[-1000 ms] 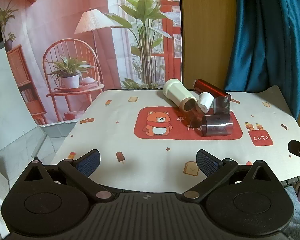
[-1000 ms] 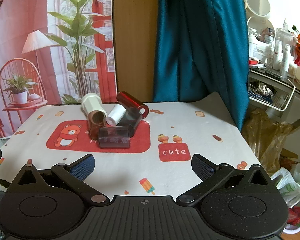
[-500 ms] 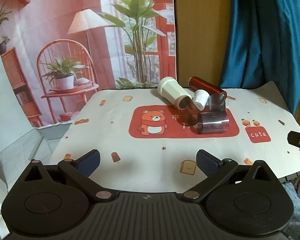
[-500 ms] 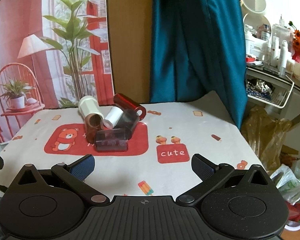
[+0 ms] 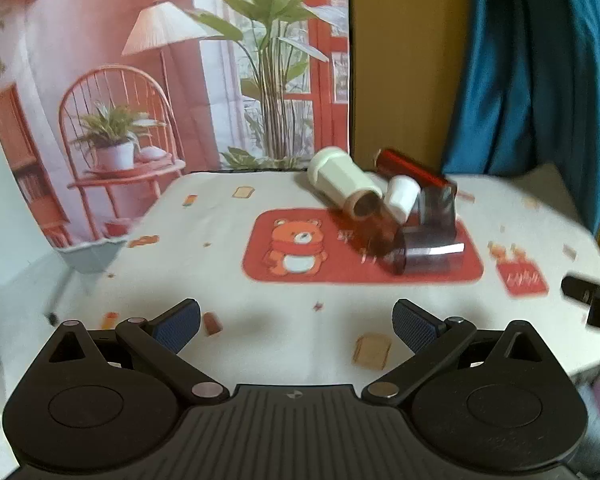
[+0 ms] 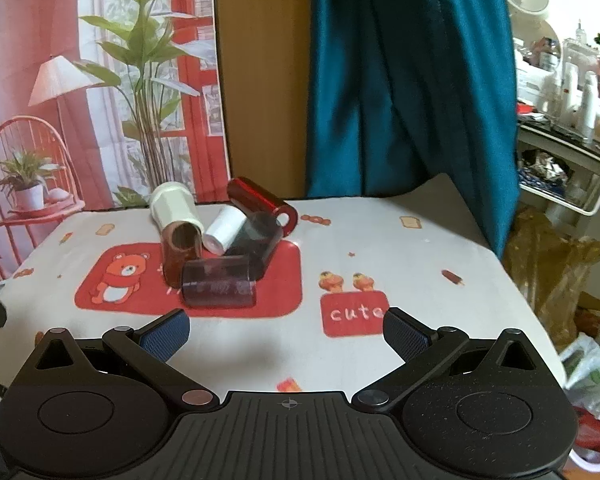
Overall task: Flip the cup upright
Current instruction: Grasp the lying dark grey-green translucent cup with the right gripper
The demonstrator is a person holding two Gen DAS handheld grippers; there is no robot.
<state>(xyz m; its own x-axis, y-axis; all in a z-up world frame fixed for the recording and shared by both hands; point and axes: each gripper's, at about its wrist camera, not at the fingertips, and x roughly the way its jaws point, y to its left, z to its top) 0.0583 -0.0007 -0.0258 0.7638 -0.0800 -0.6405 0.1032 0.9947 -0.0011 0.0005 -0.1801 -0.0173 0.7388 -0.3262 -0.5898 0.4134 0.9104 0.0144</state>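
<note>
Your left gripper (image 5: 296,322) sits at the bottom of its frame with its jaws spread wide and nothing between the blue pads (image 5: 178,326). Your right gripper (image 6: 286,330) is the same in its own view: released, both blue pads (image 6: 406,332) apart, gripping nothing. Both hover above the near part of the tablecloth (image 6: 380,248), well apart from the cups.

The cups lie in a heap just above the middle of each frame, on and around the red bear panel (image 6: 128,280) printed on the cloth. All of them lie on their sides; none stands upright.

In the right wrist view, the dark smoky cup (image 6: 219,284) is nearest to you, lying crosswise at centre-left. Just behind it, touching, lies the brown cup (image 6: 180,250) with its open mouth facing up the frame toward the big white cup (image 6: 172,206). The small white cup (image 6: 225,230) lies between the brown cup and a second dark cup (image 6: 258,242). The red cup (image 6: 262,204) lies at the back of the heap, its open end toward the right.

In the left wrist view, slightly blurred, the same heap sits right of centre, the dark smoky cup (image 5: 430,254) at its near edge. The tip of your right gripper shows at the right edge of that frame. A teal curtain (image 6: 400,80) hangs in the upper middle behind the table.
</note>
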